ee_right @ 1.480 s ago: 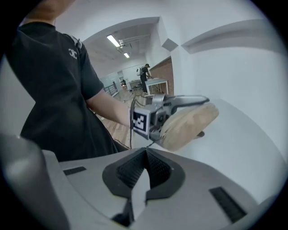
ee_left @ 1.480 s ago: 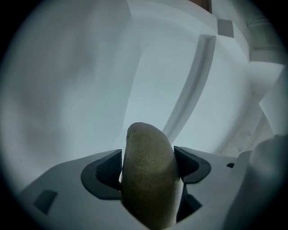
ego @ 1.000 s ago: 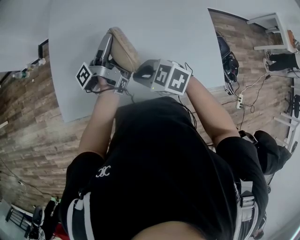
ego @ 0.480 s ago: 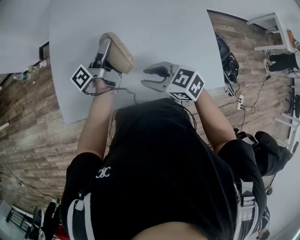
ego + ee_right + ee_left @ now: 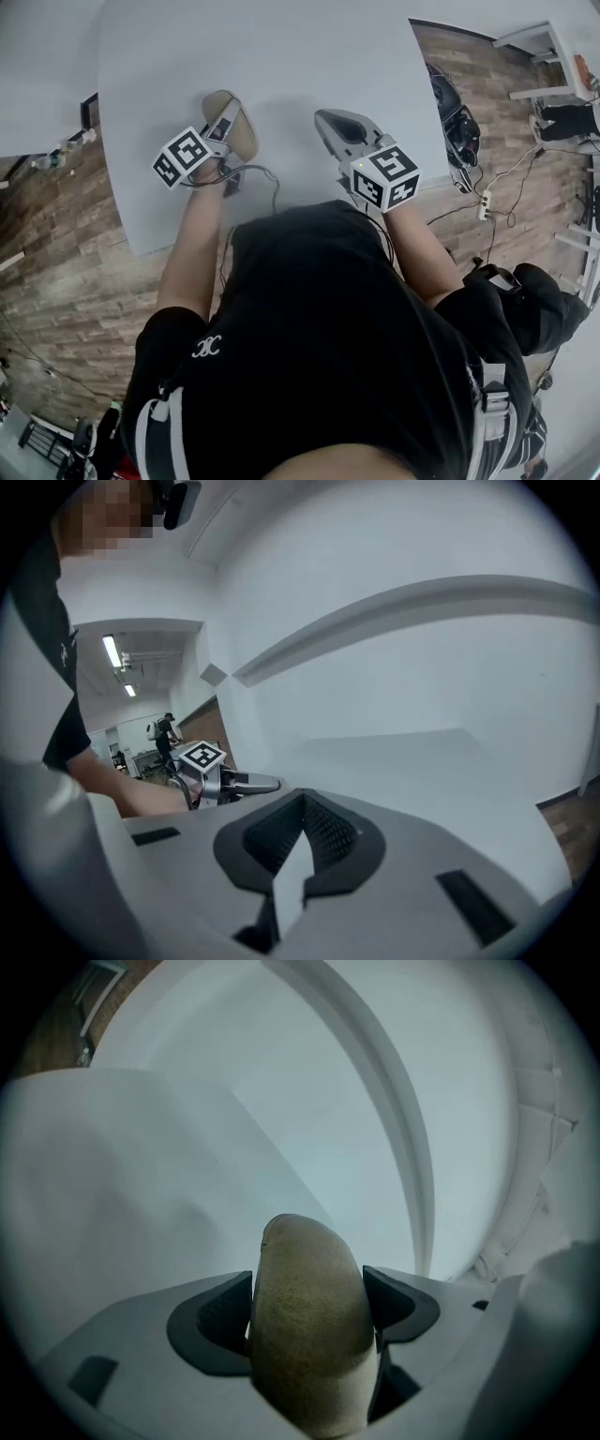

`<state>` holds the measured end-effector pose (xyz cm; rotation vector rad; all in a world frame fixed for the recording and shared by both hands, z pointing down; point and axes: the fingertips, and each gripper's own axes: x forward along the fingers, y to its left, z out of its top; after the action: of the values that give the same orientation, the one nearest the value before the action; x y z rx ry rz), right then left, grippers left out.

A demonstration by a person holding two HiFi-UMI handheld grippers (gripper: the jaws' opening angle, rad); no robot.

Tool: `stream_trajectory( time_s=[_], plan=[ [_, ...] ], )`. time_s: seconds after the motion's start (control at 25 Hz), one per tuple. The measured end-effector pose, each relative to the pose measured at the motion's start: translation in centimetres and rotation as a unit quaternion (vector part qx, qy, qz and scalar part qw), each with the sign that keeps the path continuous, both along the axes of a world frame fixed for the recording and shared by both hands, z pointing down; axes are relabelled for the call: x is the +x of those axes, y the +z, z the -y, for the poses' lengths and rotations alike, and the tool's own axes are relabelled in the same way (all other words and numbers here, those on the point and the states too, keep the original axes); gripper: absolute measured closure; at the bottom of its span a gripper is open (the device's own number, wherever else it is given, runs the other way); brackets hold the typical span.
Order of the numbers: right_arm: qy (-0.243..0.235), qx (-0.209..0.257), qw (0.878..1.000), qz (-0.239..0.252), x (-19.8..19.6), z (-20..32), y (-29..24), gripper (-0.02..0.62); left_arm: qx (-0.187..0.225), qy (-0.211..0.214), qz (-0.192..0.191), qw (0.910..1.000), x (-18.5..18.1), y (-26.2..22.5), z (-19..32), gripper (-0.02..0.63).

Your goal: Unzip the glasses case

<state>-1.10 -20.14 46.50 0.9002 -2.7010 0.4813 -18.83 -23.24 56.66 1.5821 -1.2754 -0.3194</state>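
Observation:
The tan oval glasses case (image 5: 246, 139) sits low over the white table (image 5: 281, 56), left of centre. My left gripper (image 5: 225, 127) is shut on it. In the left gripper view both dark pads (image 5: 220, 1321) press the sides of the case (image 5: 309, 1316), which sticks out past the jaws. Its zip is not visible. To the right of the case and apart from it, my right gripper (image 5: 325, 118) has just been closing with nothing between its jaws. The right gripper view shows that gripper (image 5: 300, 803) shut, the ribbed pads meeting, and the left gripper (image 5: 223, 782) off to the left.
A black cable (image 5: 270, 180) trails from the left gripper over the table's near edge. Wood floor lies around the table, with cables and a power strip (image 5: 480, 201) at the right. White furniture (image 5: 544, 47) stands at the upper right. A person (image 5: 167, 729) stands far off.
The left gripper has sunk toward the table with the case and rolled. The right gripper left the case's end, swung right, opened, then shut on nothing.

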Motion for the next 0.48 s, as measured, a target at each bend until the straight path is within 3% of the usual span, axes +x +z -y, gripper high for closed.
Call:
stream_trajectory(
  time_s=[0.08,0.16,0.32,0.4,0.48],
  plan=[
    [0.008,0.0,1.0,-0.008,0.5,0.1,0.5,0.581,-0.035,0.005,0.041,0.9985,0.0,1.1,0.2,0.238],
    [0.012,-0.006,1.0,-0.004,0.8,0.1,0.9,0.581,-0.065,0.021,0.115,0.991,-0.2,2.1,0.4,0.238],
    [0.012,-0.023,1.0,0.006,0.8,0.1,1.4,0.581,-0.094,0.075,0.276,0.9534,-0.1,3.6,1.4,0.238],
    [0.008,-0.027,1.0,0.006,0.8,0.1,1.7,0.581,-0.09,0.099,0.334,0.9329,0.2,3.7,2.2,0.238],
    [0.007,-0.031,0.999,0.007,1.1,0.1,1.8,0.581,-0.096,0.13,0.368,0.9156,1.0,4.2,2.9,0.238]
  ],
)
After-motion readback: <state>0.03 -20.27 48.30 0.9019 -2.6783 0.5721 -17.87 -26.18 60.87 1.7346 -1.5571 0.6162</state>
